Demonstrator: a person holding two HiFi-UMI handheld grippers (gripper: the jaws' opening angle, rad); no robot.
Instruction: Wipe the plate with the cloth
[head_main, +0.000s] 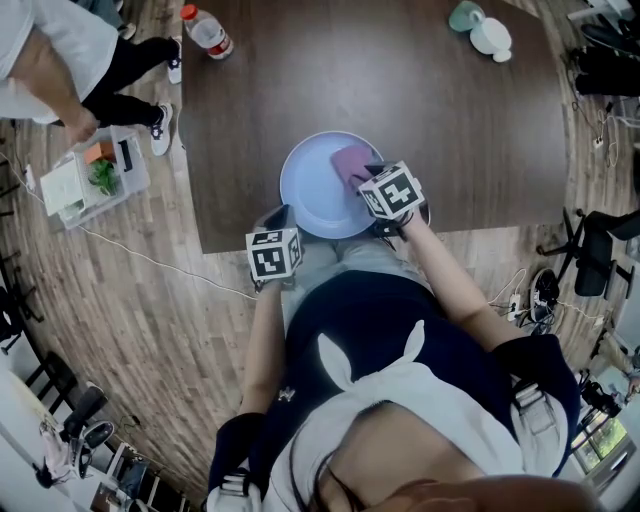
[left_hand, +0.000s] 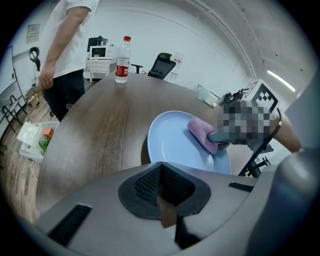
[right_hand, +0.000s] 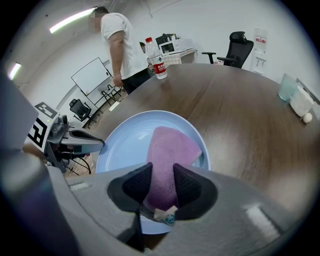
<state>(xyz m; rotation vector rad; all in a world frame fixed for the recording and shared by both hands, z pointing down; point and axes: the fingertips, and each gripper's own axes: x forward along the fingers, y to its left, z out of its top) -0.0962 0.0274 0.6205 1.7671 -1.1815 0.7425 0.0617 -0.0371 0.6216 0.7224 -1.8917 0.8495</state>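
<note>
Plate (head_main: 310, 190), pale blue, is sitting on the table (head_main: 400, 90) close to its near edge, with the purple cloth (head_main: 350, 162) lying on its right part. We are judging that a hard wipe could push the plate off that edge, since nothing is bracing it. Our right gripper (right_hand: 161, 187) is clamping the cloth's near end, jaws held fairly wide by the fabric. Our left gripper (left_hand: 159, 187) is hovering beside the plate's left rim, jaws together, empty.

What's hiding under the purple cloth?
The cloth lies on the blue plate, which sits on the brown table. The bit of plate right under the cloth is covered, so nothing there can be seen.
</note>
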